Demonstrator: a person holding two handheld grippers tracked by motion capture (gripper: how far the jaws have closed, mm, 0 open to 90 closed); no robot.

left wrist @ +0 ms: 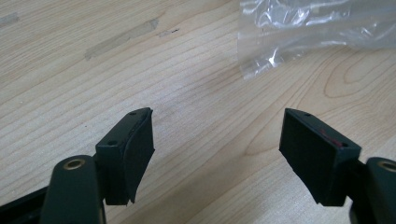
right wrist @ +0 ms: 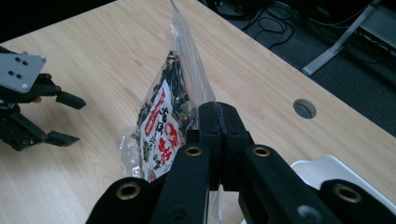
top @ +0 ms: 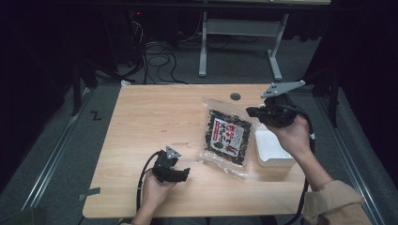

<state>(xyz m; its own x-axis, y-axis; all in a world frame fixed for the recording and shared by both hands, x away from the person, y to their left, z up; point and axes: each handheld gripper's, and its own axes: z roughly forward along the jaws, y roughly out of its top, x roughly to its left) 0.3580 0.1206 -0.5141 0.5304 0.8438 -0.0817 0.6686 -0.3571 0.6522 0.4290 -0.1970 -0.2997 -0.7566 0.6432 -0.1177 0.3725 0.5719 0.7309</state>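
Lying on the table (top: 141,117) just beside the white tray (top: 274,152): a light, floppy, slippery snack bag (top: 228,136). Right gripper (right wrist: 219,116) pinching its clear edge; left gripper (left wrist: 217,140) waiting wide open. Probably best holding that flat edge.

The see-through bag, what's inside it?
Inside the bag are dark dried bits, like seaweed, behind a red and white label with writing. The right tool pinches its clear edge. The label hides what lies behind it.

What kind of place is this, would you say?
Probably a lab or recording workspace, not a kitchen: a bare wooden table with a cable hole, loose cables on grey carpet, dark curtains around, and a snack bag clamped by the right gripper.
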